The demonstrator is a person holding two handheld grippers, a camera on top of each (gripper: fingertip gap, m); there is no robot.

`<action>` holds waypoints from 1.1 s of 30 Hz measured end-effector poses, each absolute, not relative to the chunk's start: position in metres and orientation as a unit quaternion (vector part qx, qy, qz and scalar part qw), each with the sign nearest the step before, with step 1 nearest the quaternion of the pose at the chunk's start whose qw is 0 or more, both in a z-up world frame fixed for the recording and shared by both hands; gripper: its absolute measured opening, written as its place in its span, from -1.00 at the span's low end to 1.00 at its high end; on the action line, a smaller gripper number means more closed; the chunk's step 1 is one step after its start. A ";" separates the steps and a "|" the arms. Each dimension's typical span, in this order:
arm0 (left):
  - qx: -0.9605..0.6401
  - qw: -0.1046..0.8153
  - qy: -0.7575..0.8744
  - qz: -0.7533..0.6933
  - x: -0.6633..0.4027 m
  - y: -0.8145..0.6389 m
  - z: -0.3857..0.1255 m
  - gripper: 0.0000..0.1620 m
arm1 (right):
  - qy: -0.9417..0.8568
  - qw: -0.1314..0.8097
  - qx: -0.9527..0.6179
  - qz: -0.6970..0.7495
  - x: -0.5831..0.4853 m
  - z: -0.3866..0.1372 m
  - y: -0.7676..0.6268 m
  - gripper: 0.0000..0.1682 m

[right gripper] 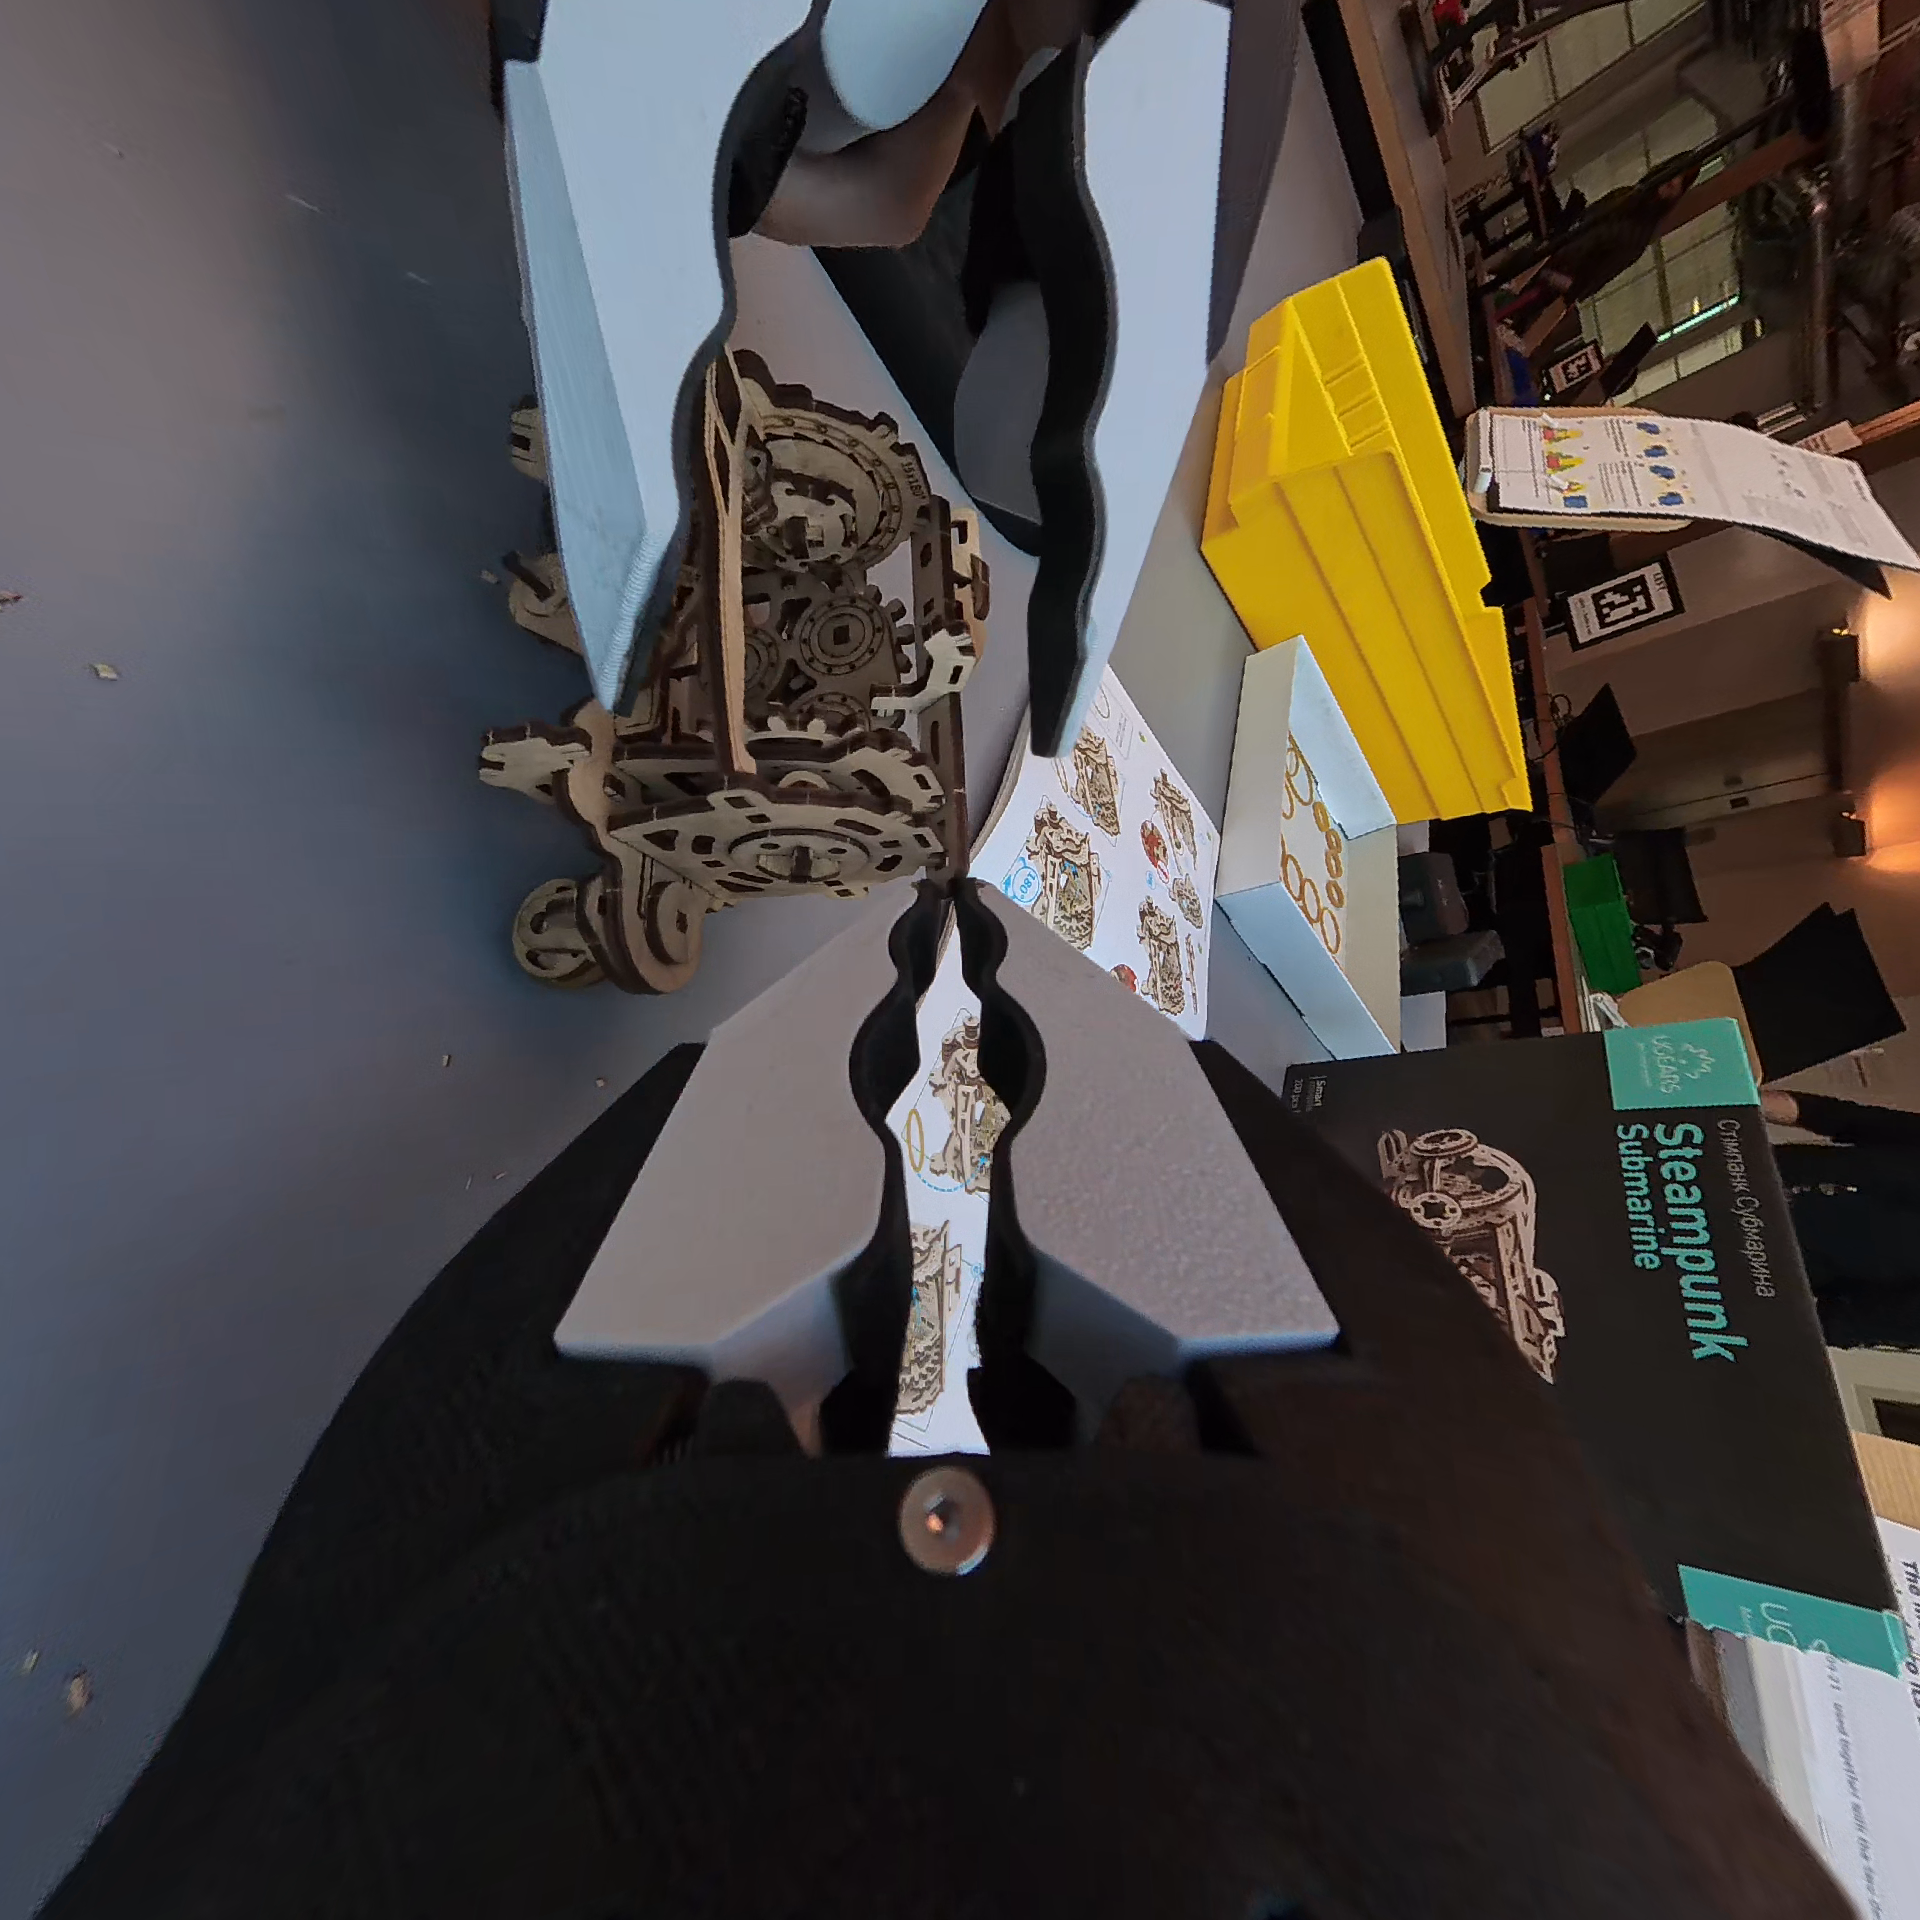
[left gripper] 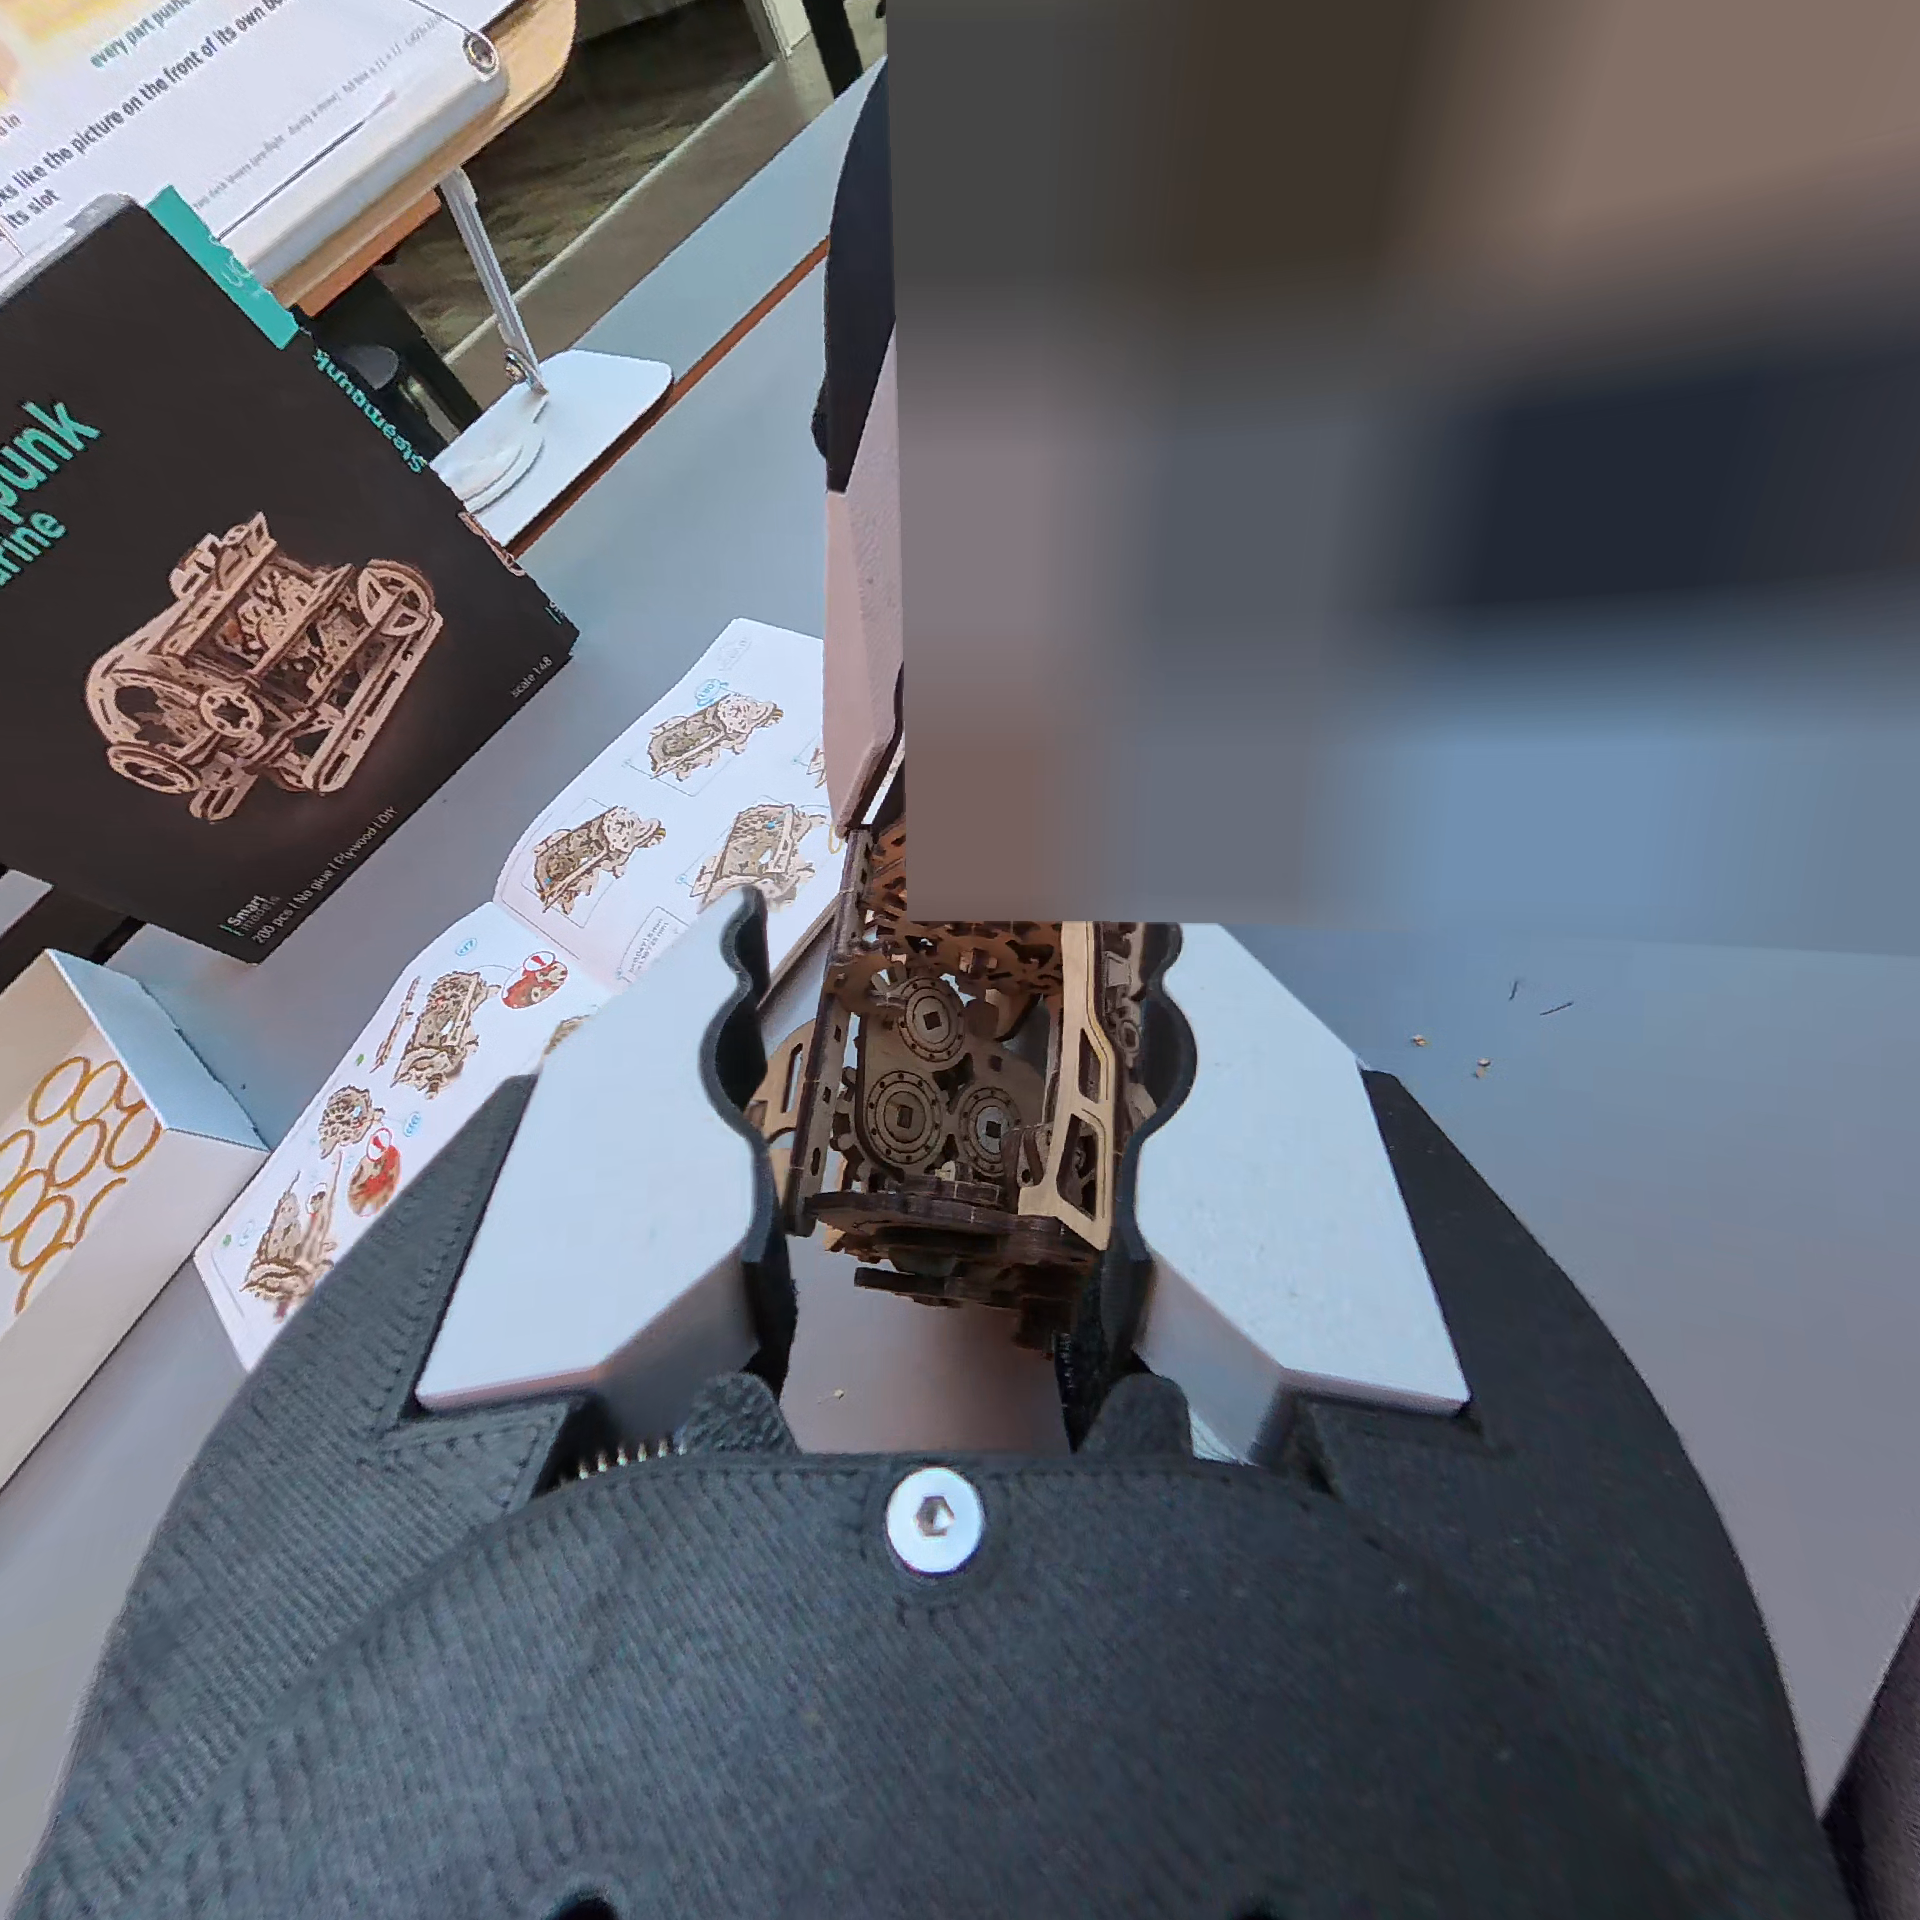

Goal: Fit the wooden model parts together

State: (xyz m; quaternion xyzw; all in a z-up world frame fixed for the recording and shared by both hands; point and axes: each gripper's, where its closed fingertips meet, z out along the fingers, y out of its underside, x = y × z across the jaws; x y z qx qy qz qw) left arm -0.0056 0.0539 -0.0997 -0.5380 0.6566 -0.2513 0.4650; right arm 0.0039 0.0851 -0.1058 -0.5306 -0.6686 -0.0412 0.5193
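Left gripper (left gripper: 956,1049) is closed around the wooden model (left gripper: 961,1122), jaws set fairly wide because the gear-filled body sits between the pads; in the right wrist view the same model (right gripper: 769,686) hangs just above the grey table (right gripper: 260,623), one pad flat on its side, and whether its wheels touch the surface is hard to tell. Right gripper (right gripper: 954,894) has its tips pinched nearly together right at the model's lower corner, seemingly on a thin edge or small part there (too small to confirm what, if anything, it grips). Step in hand looks like pressing or seating a piece at that corner while the left one braces the body. Next move probably calls for a steady, aligned push, since thin plywood tabs could snap. Instruction booklet (right gripper: 1122,831), black kit box (left gripper: 239,582), white box (right gripper: 1309,790) and yellow bin (right gripper: 1361,520) lie beside.
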 end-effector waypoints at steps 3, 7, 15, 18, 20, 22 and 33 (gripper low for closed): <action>-0.531 0.467 0.667 -0.236 -0.005 0.056 -0.098 -0.14 | -0.671 0.520 -0.527 -0.049 0.004 -0.105 0.085 -0.97; -0.531 0.452 0.679 -0.231 -0.002 0.055 -0.101 -0.21 | -0.674 0.519 -0.521 -0.061 0.003 -0.105 0.085 -0.97; -0.536 0.431 0.692 -0.221 0.001 0.053 -0.109 -0.31 | -0.681 0.522 -0.507 -0.086 0.003 -0.104 0.084 -0.97; -0.535 0.431 0.692 -0.220 0.000 0.053 -0.109 -0.33 | -0.681 0.527 -0.501 -0.091 0.003 -0.102 0.084 -0.97; -0.534 0.433 0.692 -0.218 0.000 0.053 -0.109 -0.34 | -0.682 0.529 -0.496 -0.097 0.002 -0.101 0.083 -0.97; -0.533 0.434 0.693 -0.218 0.000 0.053 -0.109 -0.34 | -0.683 0.529 -0.493 -0.101 0.002 -0.101 0.083 -0.97; -0.519 0.433 0.705 -0.217 0.000 0.050 -0.110 -0.33 | -0.689 0.529 -0.484 -0.106 0.003 -0.104 0.080 -0.97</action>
